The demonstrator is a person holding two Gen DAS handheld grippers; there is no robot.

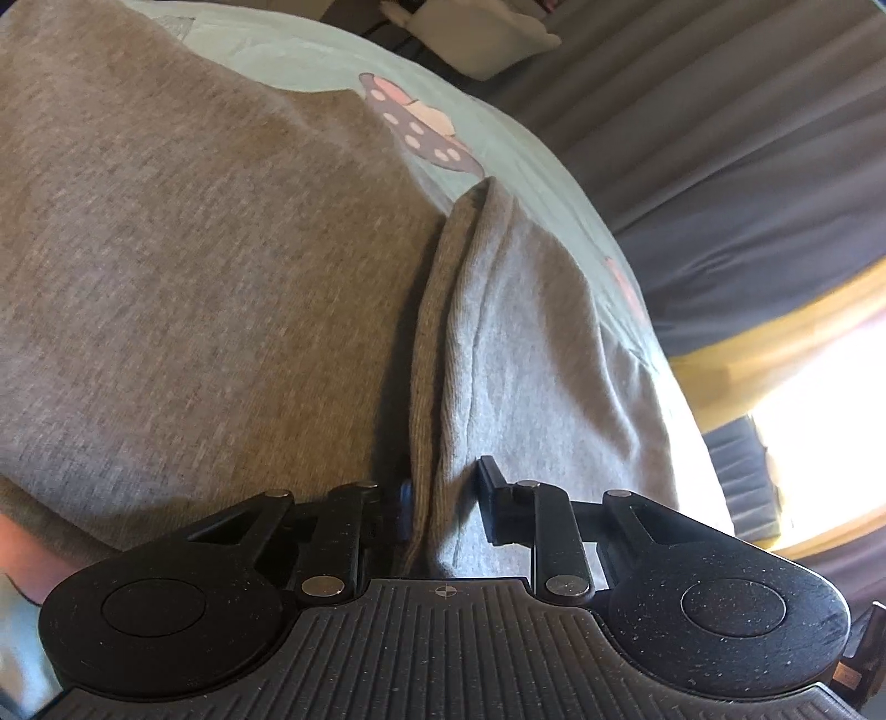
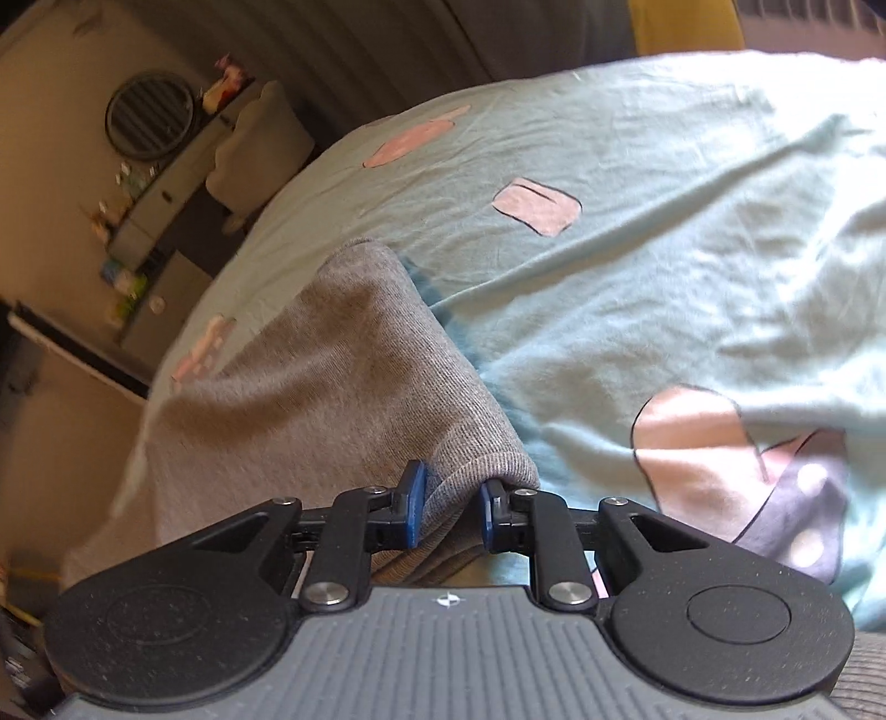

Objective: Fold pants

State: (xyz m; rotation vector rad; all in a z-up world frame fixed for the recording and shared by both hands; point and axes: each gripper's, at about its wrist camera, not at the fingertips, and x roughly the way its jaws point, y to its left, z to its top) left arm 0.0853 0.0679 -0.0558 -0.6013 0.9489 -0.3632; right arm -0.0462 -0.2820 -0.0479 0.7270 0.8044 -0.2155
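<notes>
The grey knit pants lie on a pale mint bedsheet with pink cartoon prints. My left gripper is shut on a folded edge of the pants, a fold of cloth rising between the fingers. In the right wrist view the pants are lifted off the bedsheet. My right gripper is shut on the pants' ribbed hem, with the blue pads pressing the cloth.
Dark grey curtains and a bright window stand beyond the bed. A white pillow lies at the far end. In the right wrist view a shelf with small items and a round fan stand at left.
</notes>
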